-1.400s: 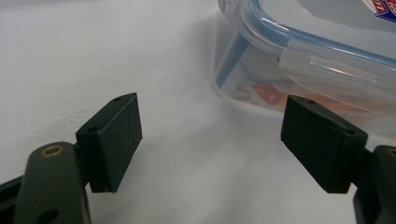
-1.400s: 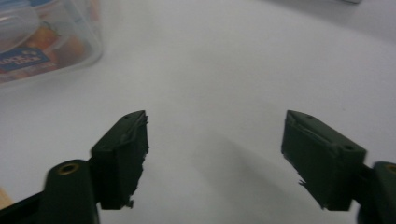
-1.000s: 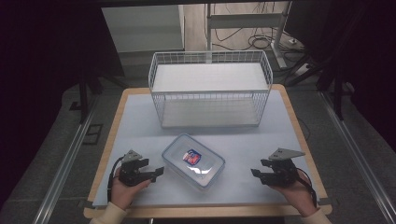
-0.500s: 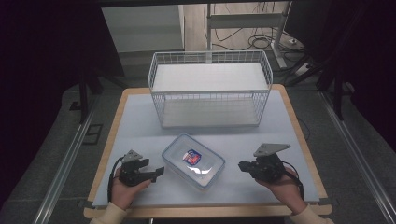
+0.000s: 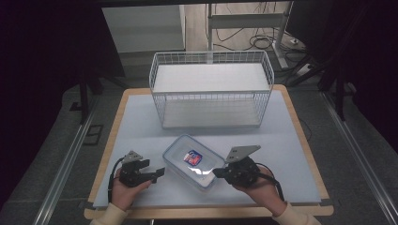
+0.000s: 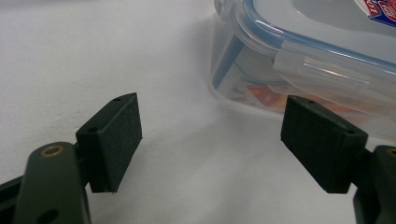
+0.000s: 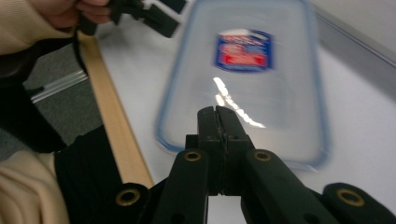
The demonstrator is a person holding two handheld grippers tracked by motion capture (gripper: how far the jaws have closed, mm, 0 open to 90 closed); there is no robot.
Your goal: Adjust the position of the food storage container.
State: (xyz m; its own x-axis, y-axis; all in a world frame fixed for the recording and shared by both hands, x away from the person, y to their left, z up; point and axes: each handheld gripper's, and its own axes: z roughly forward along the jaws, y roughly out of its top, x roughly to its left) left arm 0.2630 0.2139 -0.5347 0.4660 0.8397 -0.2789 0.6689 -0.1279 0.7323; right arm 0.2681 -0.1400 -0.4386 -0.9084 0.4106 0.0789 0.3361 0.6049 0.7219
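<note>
My right gripper [image 5: 218,172], jaws just closed on nothing, nears the container [image 5: 193,161]; I press its lid gently while my left gripper [image 5: 159,172], jaws apart, braces the side

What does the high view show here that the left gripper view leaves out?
High view: the white wire basket at the table's far side, both hands, and the right claw shut at the clear lidded container's near right edge. Left gripper view: the left claw close up, jaws open with nothing between them, short of the container's side latch. Both: the container on the pale table.
</note>
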